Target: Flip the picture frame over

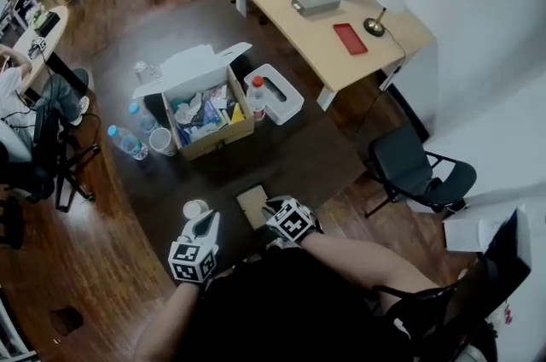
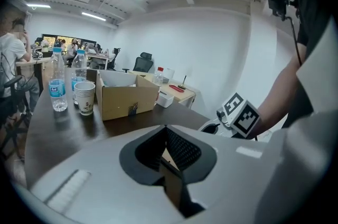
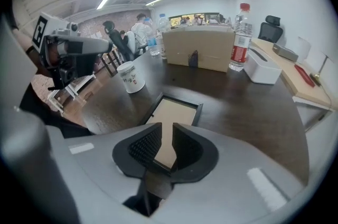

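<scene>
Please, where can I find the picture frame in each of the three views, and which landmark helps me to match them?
Head view: the picture frame lies lower centre, right of a paper cup.
Left gripper view: not clearly in it; the shut left claw fills the foreground.
Right gripper view: lower centre, flat, just beyond the open right claw.
Shared landmark: the cardboard box.

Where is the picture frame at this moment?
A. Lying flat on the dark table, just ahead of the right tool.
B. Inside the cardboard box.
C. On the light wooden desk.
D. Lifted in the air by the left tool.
A: the right gripper view shows the picture frame flat on the dark table, just beyond the right tool, whose jaws stand apart.
</scene>
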The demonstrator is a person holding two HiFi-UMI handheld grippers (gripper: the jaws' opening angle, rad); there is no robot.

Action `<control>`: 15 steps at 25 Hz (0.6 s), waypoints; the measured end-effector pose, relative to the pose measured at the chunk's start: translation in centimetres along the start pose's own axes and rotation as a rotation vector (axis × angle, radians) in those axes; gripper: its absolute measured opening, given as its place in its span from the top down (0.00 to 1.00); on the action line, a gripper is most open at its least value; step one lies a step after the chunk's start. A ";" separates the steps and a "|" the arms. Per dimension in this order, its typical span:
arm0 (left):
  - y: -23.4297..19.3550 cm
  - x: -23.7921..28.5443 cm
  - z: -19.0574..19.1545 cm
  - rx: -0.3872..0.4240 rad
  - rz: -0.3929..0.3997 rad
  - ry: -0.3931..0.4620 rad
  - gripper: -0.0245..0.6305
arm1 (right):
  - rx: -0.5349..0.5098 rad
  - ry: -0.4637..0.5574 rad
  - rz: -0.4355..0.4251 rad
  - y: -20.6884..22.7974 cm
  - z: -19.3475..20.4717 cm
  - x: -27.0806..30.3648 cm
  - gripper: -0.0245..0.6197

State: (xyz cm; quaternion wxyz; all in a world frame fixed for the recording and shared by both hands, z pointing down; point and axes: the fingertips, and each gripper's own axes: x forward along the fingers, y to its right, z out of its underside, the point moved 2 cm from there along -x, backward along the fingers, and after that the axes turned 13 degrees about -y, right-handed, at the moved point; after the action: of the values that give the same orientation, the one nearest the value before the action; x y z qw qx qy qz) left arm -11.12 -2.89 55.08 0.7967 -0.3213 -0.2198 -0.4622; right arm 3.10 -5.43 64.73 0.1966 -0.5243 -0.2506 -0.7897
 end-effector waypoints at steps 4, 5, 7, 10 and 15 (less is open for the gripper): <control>-1.1 -0.5 0.2 -0.024 -0.018 0.013 0.96 | -0.004 0.017 0.013 -0.4 -0.6 0.2 0.95; -1.0 -0.5 0.3 -0.024 -0.015 0.015 0.96 | -0.013 0.016 0.018 -0.6 -0.7 0.2 0.95; -1.0 -0.4 0.3 -0.021 -0.008 0.017 0.96 | -0.026 0.012 0.024 -0.8 -1.0 0.2 0.96; -1.3 -0.8 0.4 -0.016 -0.010 0.021 0.96 | -0.043 0.003 0.031 -1.1 -1.3 0.3 0.96; -2.0 -1.5 0.3 -0.024 -0.025 0.037 0.96 | -0.058 0.002 0.042 -1.1 -1.6 0.2 0.96</control>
State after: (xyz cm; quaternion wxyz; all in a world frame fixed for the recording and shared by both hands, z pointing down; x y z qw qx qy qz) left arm -13.56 -2.47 54.96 0.7909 -0.3194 -0.2034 -0.4807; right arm 1.20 -5.51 64.22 0.1982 -0.5344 -0.2164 -0.7927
